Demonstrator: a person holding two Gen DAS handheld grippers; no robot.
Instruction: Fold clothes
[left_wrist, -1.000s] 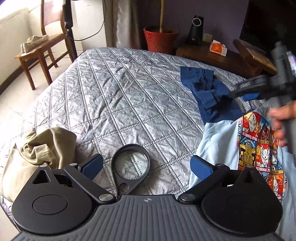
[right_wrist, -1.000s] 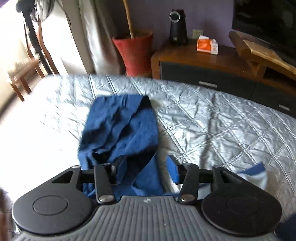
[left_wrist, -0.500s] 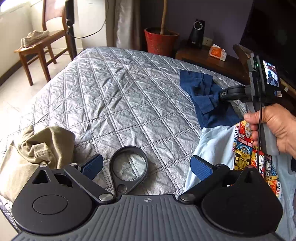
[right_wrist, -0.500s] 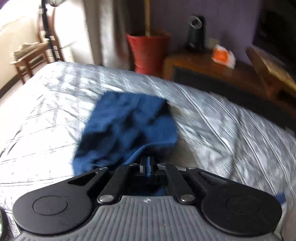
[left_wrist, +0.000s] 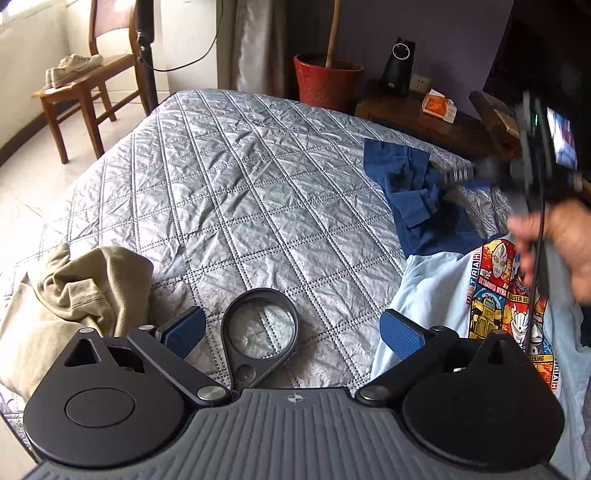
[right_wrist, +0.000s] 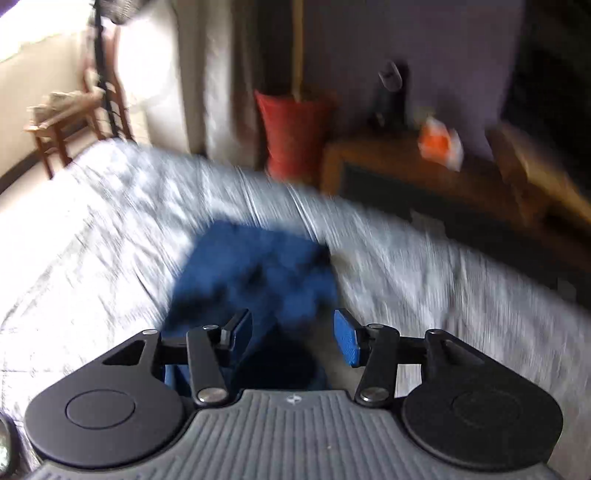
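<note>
The blue sleeve could slump back rumpled as the right gripper's jaws open off it; the left gripper gapes empty.

On the bed: crumpled garment at near left, printed shirt at near right, sleeve beyond it. Magnifier lying between, near the front. Behind the bed, plant pot; chair far left.

Black gripper – blue-padded jaws
</note>
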